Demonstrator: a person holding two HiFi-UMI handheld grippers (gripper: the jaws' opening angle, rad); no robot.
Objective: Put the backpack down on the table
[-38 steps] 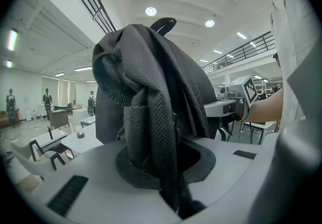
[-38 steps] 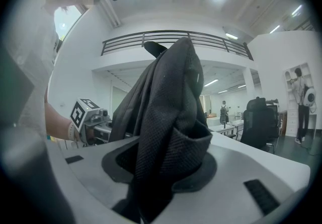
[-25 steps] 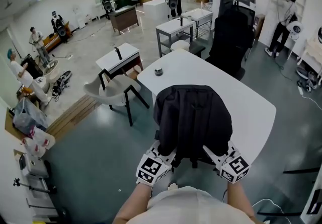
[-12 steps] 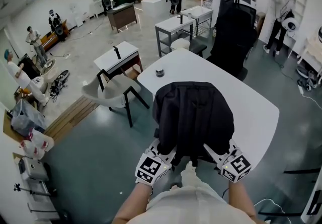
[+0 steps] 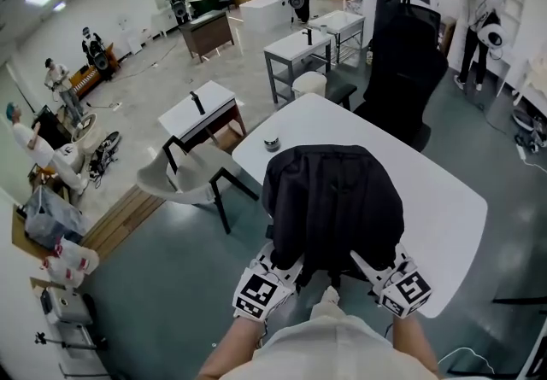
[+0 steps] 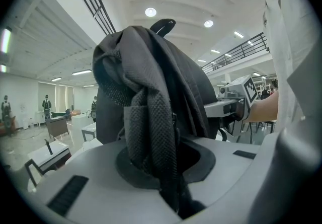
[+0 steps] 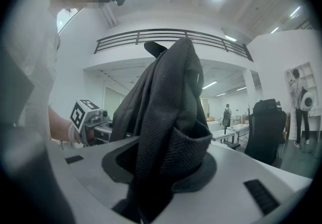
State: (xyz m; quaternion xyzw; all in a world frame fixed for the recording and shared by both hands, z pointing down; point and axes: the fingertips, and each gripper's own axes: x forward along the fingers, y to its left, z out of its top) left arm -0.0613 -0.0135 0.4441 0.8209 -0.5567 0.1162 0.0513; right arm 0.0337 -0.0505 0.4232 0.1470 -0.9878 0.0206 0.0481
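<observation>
A black backpack point(image 5: 333, 199) hangs upright over the near part of the white table point(image 5: 444, 199), held from below on both sides. My left gripper point(image 5: 286, 266) is shut on fabric at its lower left, and the left gripper view shows woven cloth point(image 6: 151, 107) pinched between the jaws of the left gripper point(image 6: 171, 188). My right gripper point(image 5: 366, 267) is shut on the lower right, where folded backpack fabric point(image 7: 171, 117) fills the jaws of the right gripper point(image 7: 151, 193). Whether the pack's bottom touches the tabletop is hidden.
A small round dark object point(image 5: 271, 144) lies at the table's far left corner. A grey chair point(image 5: 192, 175) stands left of the table, a black office chair point(image 5: 406, 54) behind it. Other desks point(image 5: 201, 107) and several people fill the room beyond.
Both grippers have carried the backpack forward, further over the table. The grip on both sides looks the same.
</observation>
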